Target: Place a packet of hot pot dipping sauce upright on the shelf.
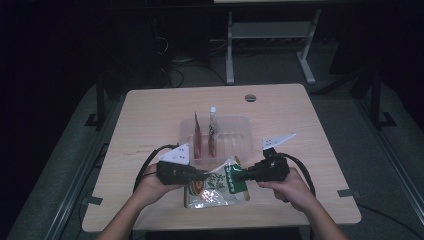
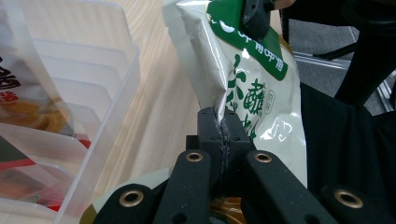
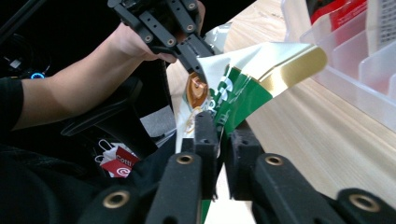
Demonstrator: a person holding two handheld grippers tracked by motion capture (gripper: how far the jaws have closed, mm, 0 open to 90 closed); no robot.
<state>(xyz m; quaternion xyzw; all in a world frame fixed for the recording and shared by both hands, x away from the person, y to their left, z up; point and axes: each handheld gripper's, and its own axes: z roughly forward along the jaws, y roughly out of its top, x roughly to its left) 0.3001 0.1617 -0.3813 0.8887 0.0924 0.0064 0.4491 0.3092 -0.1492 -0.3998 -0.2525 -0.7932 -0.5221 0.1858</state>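
At the table's near edge, the snack pouch [image 1: 216, 186] is pinched by the closed left gripper [image 1: 204, 175] and right gripper [image 1: 237, 176]; lifting into the clear divided tray [image 1: 240, 131], already holding two packets, remains.

Pouch [image 1: 216, 186]: glossy foil-like plastic film, crinkled, bright glare spots, shiny gold band along one edge, green and white print. Table [image 1: 150, 115]: pale wood-grain top, smooth, matt. Tray [image 1: 239, 131] far of the pouch: clear rigid plastic, smooth, slightly cloudy, with thin see-through dividers. Packets [image 1: 205, 135] standing in the tray: shiny printed plastic film. Left gripper [image 1: 202, 175] and right gripper [image 1: 239, 176]: matt black plastic, pads with rough, grainy edges, brass-coloured metal rings in the arms. Grey plates on top of the grippers: smooth, flat, dull. Cables: black, smooth rubbery look. Floor: dull grey, looks matt.
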